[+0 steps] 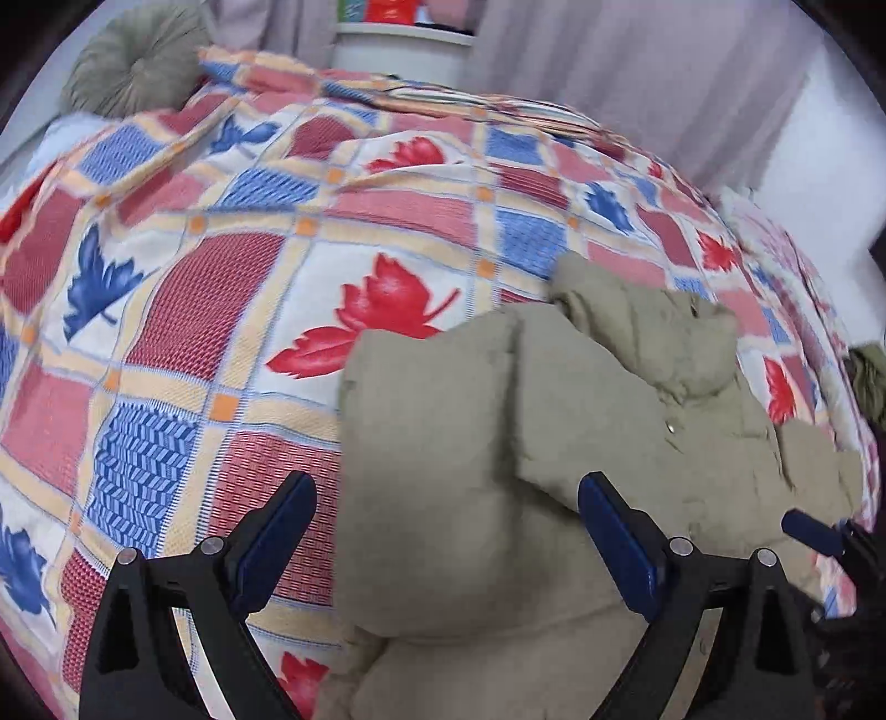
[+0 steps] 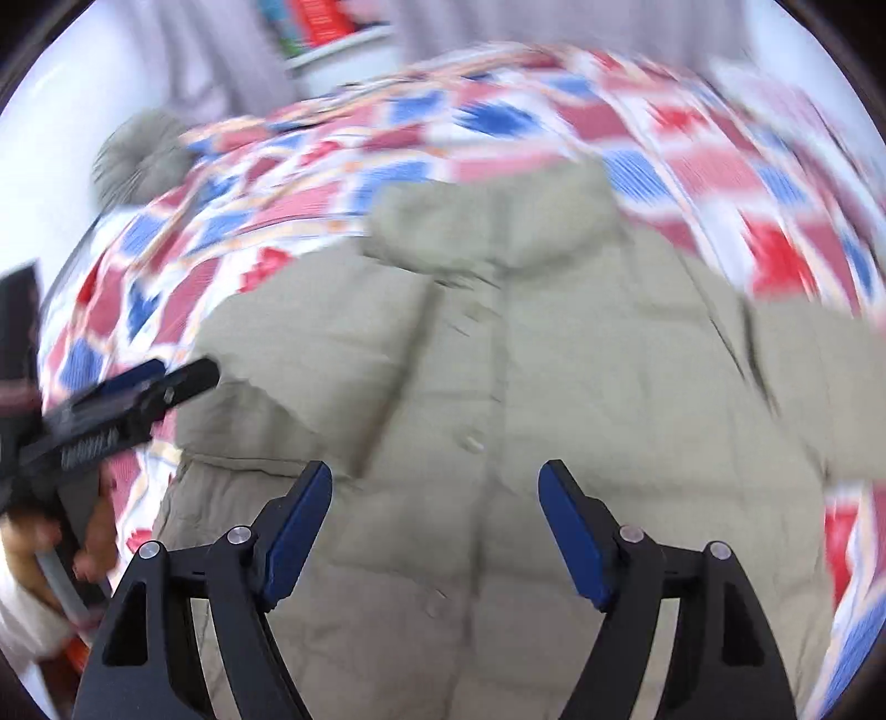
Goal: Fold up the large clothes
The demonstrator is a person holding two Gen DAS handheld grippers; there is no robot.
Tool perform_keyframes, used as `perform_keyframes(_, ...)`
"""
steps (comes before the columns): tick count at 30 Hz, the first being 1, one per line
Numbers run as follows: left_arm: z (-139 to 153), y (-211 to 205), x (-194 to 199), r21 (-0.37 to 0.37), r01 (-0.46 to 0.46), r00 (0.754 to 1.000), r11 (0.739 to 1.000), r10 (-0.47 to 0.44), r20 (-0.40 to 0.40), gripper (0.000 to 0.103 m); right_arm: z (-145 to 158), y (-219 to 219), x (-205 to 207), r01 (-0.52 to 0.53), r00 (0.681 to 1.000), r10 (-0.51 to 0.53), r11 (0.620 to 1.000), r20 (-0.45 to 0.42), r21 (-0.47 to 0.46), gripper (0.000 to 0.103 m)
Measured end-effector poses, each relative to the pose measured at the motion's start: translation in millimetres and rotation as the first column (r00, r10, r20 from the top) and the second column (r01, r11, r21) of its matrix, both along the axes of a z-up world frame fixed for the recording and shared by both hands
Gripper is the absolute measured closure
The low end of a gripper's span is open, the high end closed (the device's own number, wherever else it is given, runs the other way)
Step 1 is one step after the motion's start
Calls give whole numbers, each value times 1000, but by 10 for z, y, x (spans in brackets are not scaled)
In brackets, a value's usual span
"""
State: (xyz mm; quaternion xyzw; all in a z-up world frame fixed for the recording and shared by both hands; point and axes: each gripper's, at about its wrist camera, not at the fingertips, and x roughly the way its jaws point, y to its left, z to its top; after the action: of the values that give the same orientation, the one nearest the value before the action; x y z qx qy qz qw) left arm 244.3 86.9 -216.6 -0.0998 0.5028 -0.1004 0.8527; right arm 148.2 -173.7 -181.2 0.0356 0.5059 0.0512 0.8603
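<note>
A beige puffer jacket (image 1: 498, 443) lies front up on a bed with a red, blue and white leaf-patterned cover (image 1: 249, 288). Its left sleeve is folded across the body, and its collar (image 1: 653, 321) points toward the far side. My left gripper (image 1: 448, 498) is open and empty, hovering over the jacket's left side. In the right wrist view the jacket (image 2: 526, 360) fills the middle, blurred by motion. My right gripper (image 2: 434, 487) is open and empty above the jacket's snap-button front. The left gripper (image 2: 183, 376) shows at the left edge there, with the hand that holds it.
A round grey-green cushion (image 1: 133, 61) sits at the bed's far left corner. A white shelf unit (image 1: 398, 50) with coloured items stands behind the bed, between pale curtains (image 1: 637, 83). A dark green item (image 1: 869, 382) lies at the bed's right edge.
</note>
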Motion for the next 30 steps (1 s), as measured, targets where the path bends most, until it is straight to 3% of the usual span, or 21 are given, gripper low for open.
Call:
perform_keyframes(3, -339, 383, 315, -117, -74, 991, 990, 60, -120, 7, -32, 540, 185, -130, 990, 138, 975, 31, -182, 23)
perform_keyframes(6, -684, 466, 520, -220, -91, 974, 971, 41, -224, 11, -159, 903, 320, -192, 976, 213, 929, 32, -317, 23)
perform_keyframes(9, -865, 395, 592, -288, -78, 962, 954, -3, -271, 54, -297, 1085, 458, -199, 972, 232, 889, 32, -413, 23)
perform_keyframes(10, -873, 358, 595, -312, -72, 962, 948, -17, -273, 76, -329, 1131, 512, -197, 972, 232, 879, 29, -435, 23)
perform_keyframes(12, -753, 266, 561, -274, -46, 974, 961, -17, -225, 86, -401, 1170, 557, -187, 974, 223, 865, 23, -465, 24)
perform_keyframes(13, -650, 197, 532, -241, -14, 982, 970, -32, -187, 88, -426, 1168, 582, -182, 975, 220, 860, 25, -477, 33)
perform_keyframes(14, -545, 132, 484, -194, 20, 988, 981, -49, -144, 88, -436, 1147, 581, -173, 977, 213, 857, 27, -484, 75)
perform_keyframes(15, -446, 68, 438, -140, 57, 992, 988, -72, -102, 88, -433, 1083, 575, -152, 981, 190, 862, 29, -484, 99)
perform_keyframes(19, -355, -42, 417, 8, 130, 991, 992, -129, -46, 88, -211, 555, 402, 70, 990, -19, 925, 140, -373, 100)
perform_keyframes(22, -514, -6, 493, 30, 113, 990, 993, -111, -82, 88, -326, -33, 310, 253, 967, -248, 953, 52, -165, 100)
perform_keyframes(25, -639, -15, 513, 101, 90, 993, 991, -81, -89, 88, -687, -435, 231, 394, 914, -387, 918, -118, 39, 99)
perform_keyframes(28, -638, 26, 500, 158, 55, 995, 986, -41, -90, 87, -877, -651, 115, 473, 880, -441, 850, -178, 232, 97)
perform_keyframes(30, -563, 96, 478, 179, 43, 996, 983, -27, -89, 87, -898, -764, 54, 505, 862, -447, 800, -241, 323, 88)
